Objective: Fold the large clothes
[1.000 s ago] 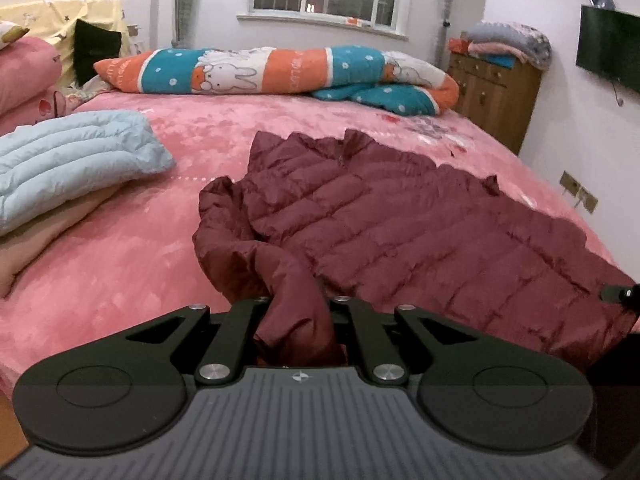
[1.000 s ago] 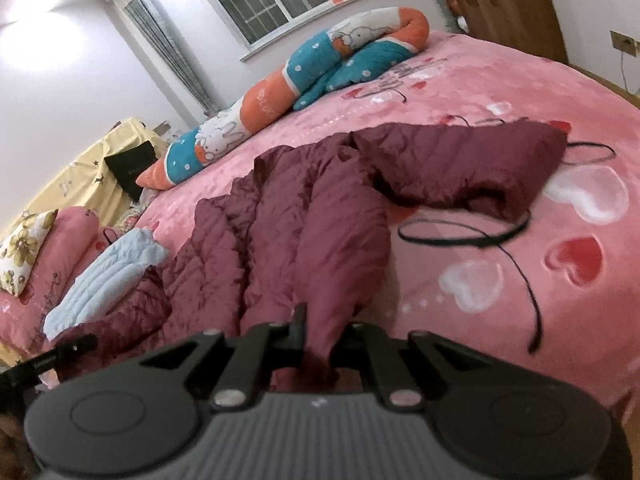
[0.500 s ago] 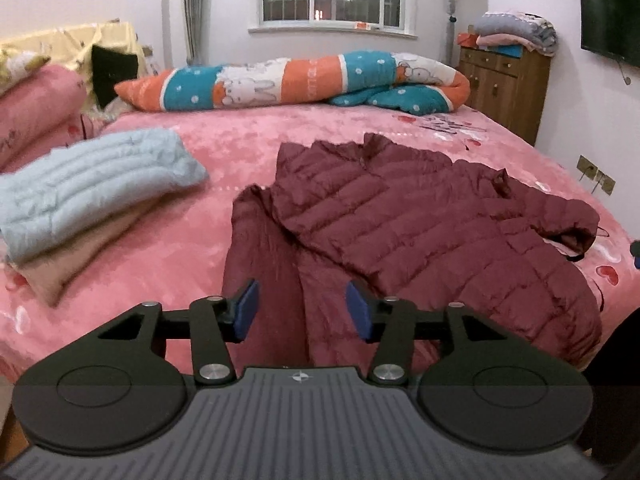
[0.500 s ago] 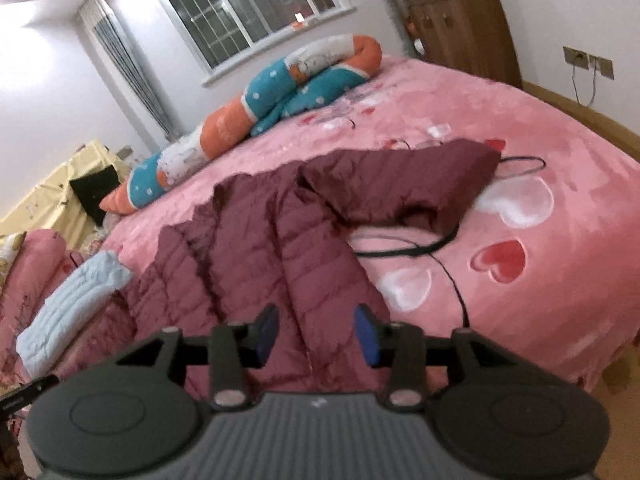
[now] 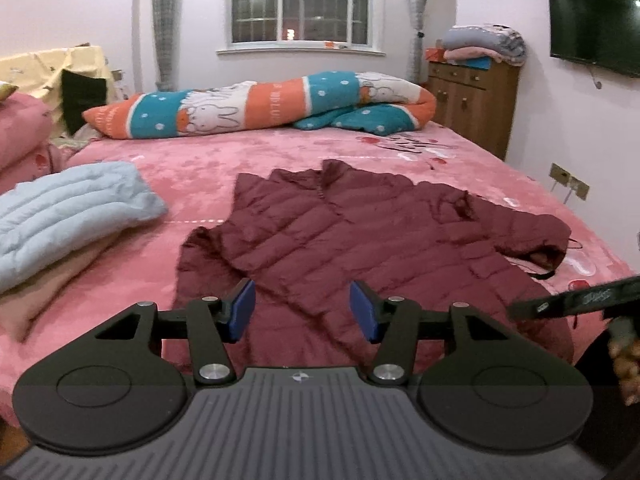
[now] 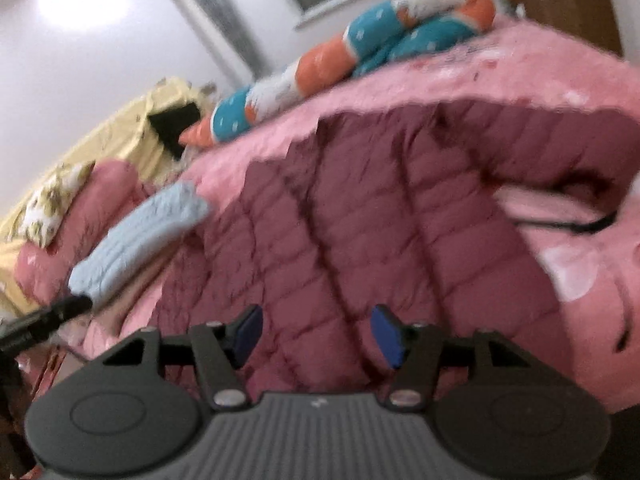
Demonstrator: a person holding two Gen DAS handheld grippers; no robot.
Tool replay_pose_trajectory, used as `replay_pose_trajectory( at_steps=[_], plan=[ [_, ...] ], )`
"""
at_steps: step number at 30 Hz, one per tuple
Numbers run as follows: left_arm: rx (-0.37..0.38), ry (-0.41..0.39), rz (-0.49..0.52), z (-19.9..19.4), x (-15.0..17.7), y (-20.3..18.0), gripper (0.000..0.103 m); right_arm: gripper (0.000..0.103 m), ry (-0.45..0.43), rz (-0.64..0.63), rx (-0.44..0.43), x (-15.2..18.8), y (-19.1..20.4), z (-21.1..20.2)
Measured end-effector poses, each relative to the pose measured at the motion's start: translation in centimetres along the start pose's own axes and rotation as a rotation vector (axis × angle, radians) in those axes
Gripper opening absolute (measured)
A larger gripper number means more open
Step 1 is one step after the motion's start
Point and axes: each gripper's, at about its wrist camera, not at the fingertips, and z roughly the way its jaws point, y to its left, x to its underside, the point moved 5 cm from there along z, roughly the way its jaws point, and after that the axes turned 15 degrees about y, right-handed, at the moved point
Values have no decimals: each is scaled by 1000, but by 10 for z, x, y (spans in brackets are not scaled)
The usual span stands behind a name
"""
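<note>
A bed [image 5: 192, 160] covered in a pink plush blanket fills most of the room, seen from cameras on two hand-held grippers. Spread across the near half of the bed lies a maroon quilted down jacket [image 5: 360, 240], its collar pointing toward the window and one sleeve angled out to the right, where the cuff rests beside a thin black cord [image 5: 542, 274] on the blanket. In the blurred right wrist view the same jacket [image 6: 360, 220] stretches away from the camera, covering the blanket. Along the far edge of the bed sits a long rolled quilt [image 5: 260, 106] in teal, orange and white with rabbit prints. To the left of the jacket, well apart from it, a folded pale blue padded garment [image 5: 68, 212] rests on top of a folded beige one [image 5: 48, 292]. A wooden cabinet [image 5: 472, 106] stands against the far wall with folded blankets [image 5: 484, 42] stacked on it, and a dark television [image 5: 596, 32] hangs on the right wall. The left gripper [image 5: 302, 312] hovers over the jacket's near hem with its blue-padded fingers spread wide, holding nothing. The right gripper [image 6: 316, 336] is likewise spread wide and empty above the jacket's lower edge.
</note>
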Motion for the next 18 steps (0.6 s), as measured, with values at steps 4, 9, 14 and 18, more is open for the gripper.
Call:
replay_pose_trajectory(
  at_steps=[4, 9, 14, 18],
  plan=[
    [36, 21, 23, 16, 4, -4, 64, 60, 92, -37, 2, 3, 3, 29],
    [85, 45, 75, 34, 13, -13, 64, 40, 158, -68, 2, 5, 4, 50],
    [128, 38, 173, 44, 24, -27, 66, 7, 196, -50, -75, 2, 4, 56],
    [177, 40, 244, 48, 35, -41, 70, 2, 144, -30, -112, -9, 4, 45]
  ],
)
